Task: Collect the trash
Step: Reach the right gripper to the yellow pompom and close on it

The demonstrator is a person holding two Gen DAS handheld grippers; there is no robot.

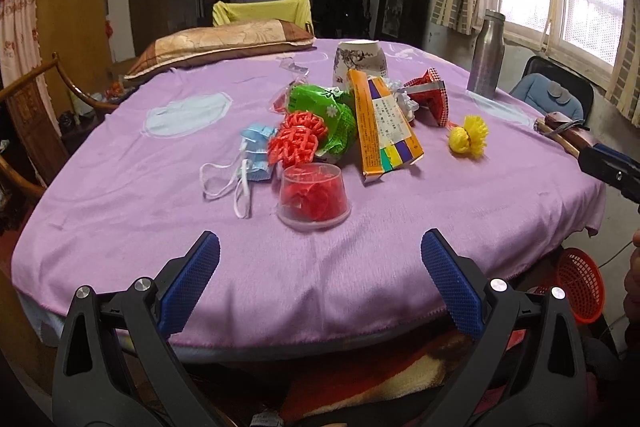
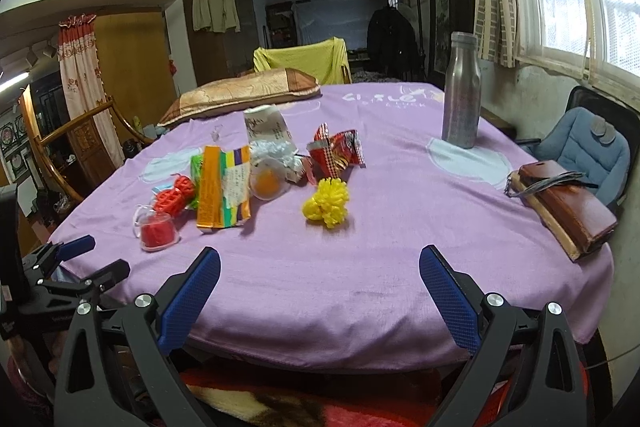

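Trash lies in a heap on the purple cloth [image 1: 120, 195] of the table. In the left wrist view I see a clear plastic cup with red filling [image 1: 314, 195], a blue face mask [image 1: 252, 155], red netting [image 1: 296, 139], a green wrapper [image 1: 324, 115], an orange box [image 1: 384, 127], a red snack bag [image 1: 430, 93] and a yellow net ball [image 1: 468, 138]. My left gripper [image 1: 320, 259] is open and empty, just short of the cup. My right gripper [image 2: 320, 273] is open and empty at the near edge, facing the yellow net ball [image 2: 326, 203] and the orange box [image 2: 222, 187].
A steel bottle [image 2: 462, 91], a brown wallet on a book [image 2: 564, 203], a paper cup [image 1: 360, 61] and a pillow [image 1: 220, 43] are on the table. A red basket [image 1: 582, 283] sits on the floor at the right. Chairs stand around the table.
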